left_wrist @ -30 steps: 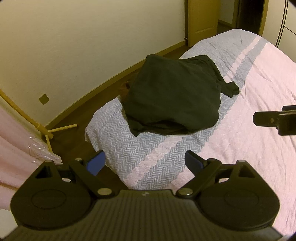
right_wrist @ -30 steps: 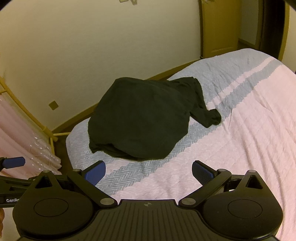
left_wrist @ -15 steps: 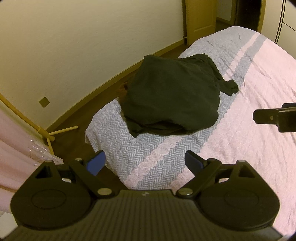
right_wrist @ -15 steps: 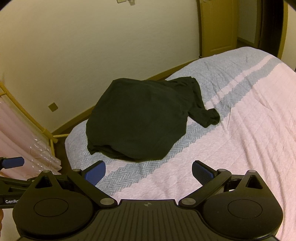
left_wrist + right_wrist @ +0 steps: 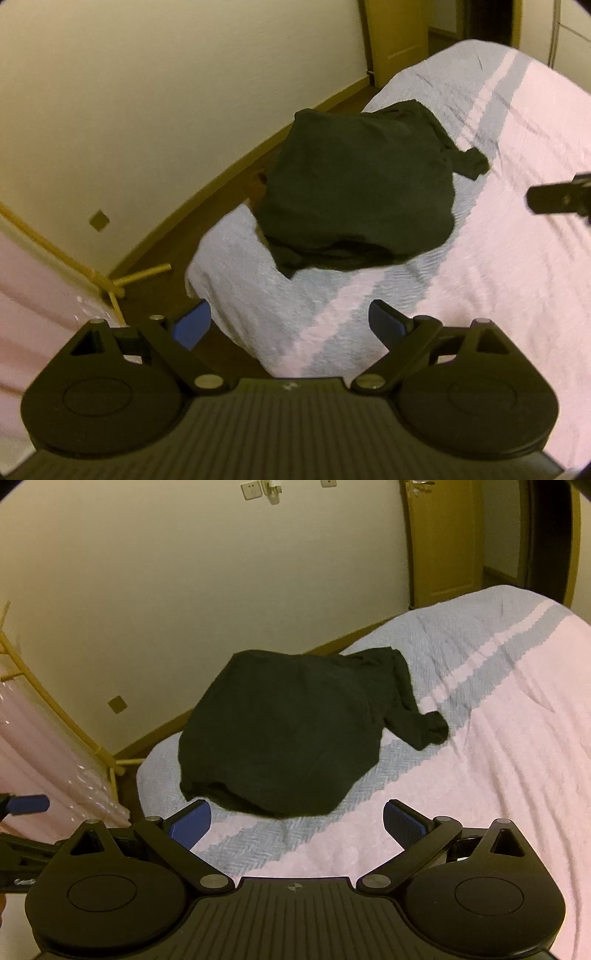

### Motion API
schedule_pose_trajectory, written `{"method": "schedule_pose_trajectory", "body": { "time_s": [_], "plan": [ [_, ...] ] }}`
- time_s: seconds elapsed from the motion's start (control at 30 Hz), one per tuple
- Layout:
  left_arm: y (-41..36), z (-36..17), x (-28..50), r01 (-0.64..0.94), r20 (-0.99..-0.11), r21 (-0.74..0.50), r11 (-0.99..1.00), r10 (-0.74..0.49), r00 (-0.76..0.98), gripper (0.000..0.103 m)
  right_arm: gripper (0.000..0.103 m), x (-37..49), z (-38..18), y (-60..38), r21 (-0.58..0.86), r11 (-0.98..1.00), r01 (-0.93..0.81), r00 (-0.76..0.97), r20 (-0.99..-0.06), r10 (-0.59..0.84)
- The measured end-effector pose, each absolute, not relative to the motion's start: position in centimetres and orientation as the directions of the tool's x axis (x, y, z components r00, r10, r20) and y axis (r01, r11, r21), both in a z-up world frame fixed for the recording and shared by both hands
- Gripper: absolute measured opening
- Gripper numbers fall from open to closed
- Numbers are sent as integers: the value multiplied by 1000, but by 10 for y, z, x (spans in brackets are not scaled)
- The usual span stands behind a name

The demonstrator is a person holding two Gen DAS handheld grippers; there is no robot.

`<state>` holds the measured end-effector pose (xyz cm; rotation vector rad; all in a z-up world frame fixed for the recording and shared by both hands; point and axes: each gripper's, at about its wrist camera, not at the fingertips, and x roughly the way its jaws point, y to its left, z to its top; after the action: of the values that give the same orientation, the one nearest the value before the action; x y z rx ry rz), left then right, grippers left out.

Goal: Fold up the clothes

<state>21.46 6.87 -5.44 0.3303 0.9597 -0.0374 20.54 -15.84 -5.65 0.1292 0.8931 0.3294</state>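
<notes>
Bedroom, cream wall; bed (image 5: 480, 775) with pink-and-grey cover. Dark garment (image 5: 280, 734) lies near the bed's corner, loosely doubled, one sleeve (image 5: 424, 727) trailing out: roughly folded or only heaped. Left gripper (image 5: 290, 326) and right gripper (image 5: 295, 821) both spread wide, empty, short of the cloth.

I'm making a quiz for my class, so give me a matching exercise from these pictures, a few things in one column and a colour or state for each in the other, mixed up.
Things:
1. garment
2. bedspread
3. left gripper
4. door

Descriptions:
A. open, nothing held
B. yellowish wood
C. dark, in a rumpled heap
D. pink with grey-blue bands

Pairs: 1-C, 2-D, 3-A, 4-B
</notes>
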Motion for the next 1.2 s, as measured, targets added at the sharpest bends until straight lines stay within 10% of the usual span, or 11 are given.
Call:
{"method": "schedule_pose_trajectory", "body": {
  "time_s": [0.73,1.03,1.2],
  "plan": [
    [109,-175,497,549,-869,10,836,-265,418,83,102,373,-138,-97,9,971,-238,510,-850,133],
    [106,-197,505,655,-852,-75,752,-390,349,32,102,446,-182,-86,51,953,-299,438,-880,184],
    [106,-182,495,712,-822,-68,699,-443,356,7,44,486,-206,-80,76,941,-330,396,-894,211]
  ]
}}
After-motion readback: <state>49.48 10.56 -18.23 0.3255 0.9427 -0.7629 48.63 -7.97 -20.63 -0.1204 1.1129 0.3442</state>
